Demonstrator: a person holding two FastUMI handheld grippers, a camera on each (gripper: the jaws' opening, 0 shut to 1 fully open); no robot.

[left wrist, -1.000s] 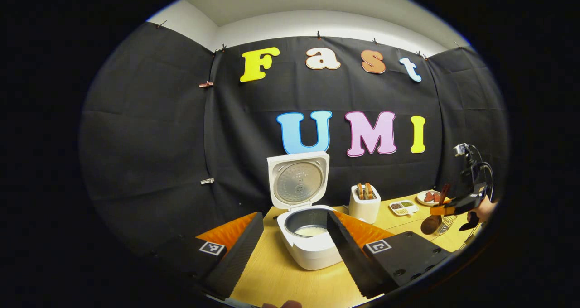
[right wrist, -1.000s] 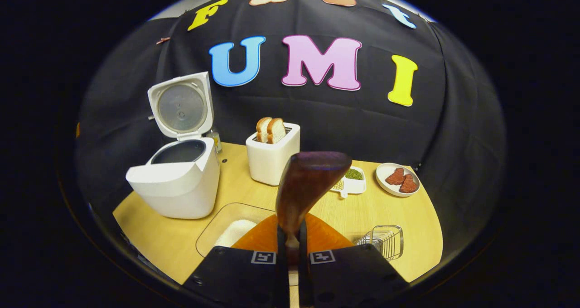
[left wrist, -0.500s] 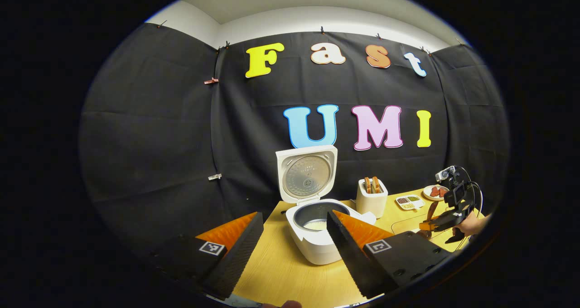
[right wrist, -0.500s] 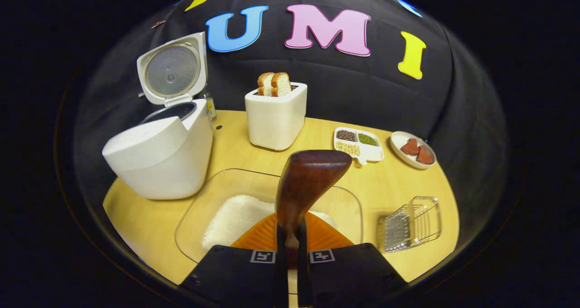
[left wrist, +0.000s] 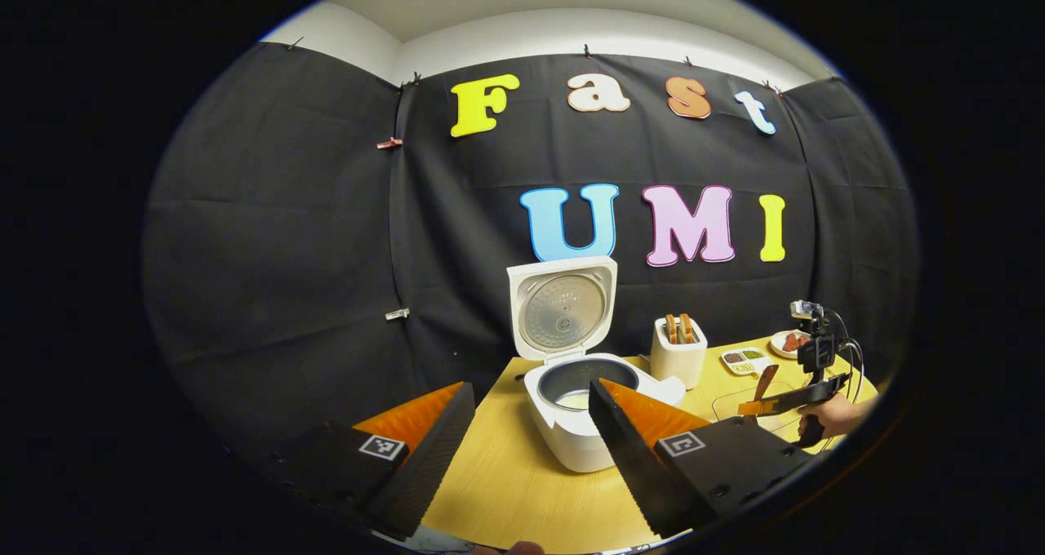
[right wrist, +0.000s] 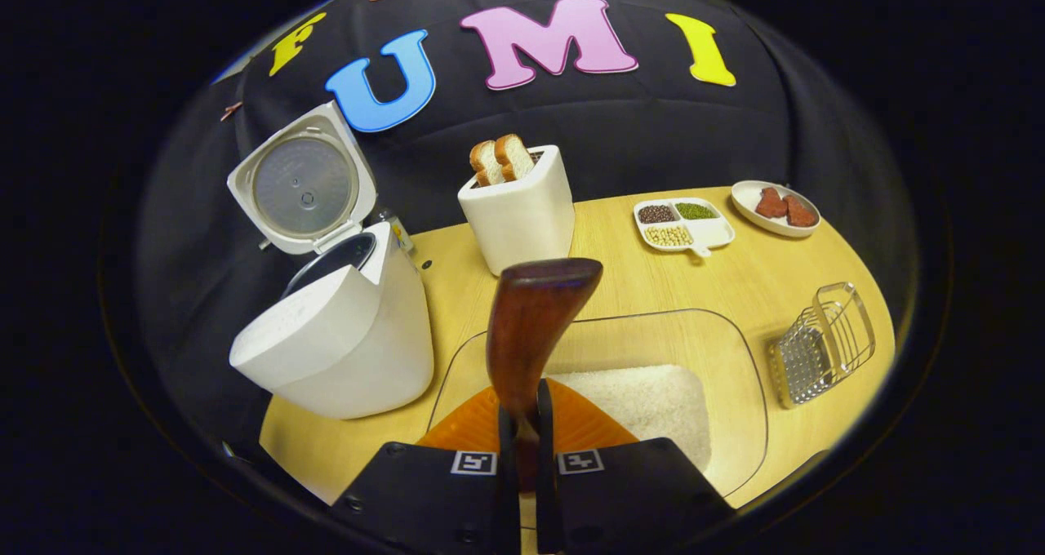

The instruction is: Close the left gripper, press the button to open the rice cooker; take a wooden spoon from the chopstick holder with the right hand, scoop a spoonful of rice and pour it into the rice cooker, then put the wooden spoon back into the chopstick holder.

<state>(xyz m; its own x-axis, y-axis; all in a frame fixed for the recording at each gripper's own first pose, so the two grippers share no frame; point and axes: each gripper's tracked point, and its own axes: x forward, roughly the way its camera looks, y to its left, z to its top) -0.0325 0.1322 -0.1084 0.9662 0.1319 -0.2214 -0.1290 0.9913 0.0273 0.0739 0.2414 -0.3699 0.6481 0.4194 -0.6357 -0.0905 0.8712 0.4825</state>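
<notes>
The wooden spoon (right wrist: 535, 326) (smooth, dark brown) is pinched by the right gripper (right wrist: 526, 441), bowl forward above the white rice (right wrist: 645, 400); the left gripper (left wrist: 531, 449) is held spread.

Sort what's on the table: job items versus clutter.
Job: rice cooker, lid open; wooden spoon in the right gripper; glass dish of rice; wire chopstick holder.
Clutter: toaster with bread; divided bean dish; plate of meat.
</notes>
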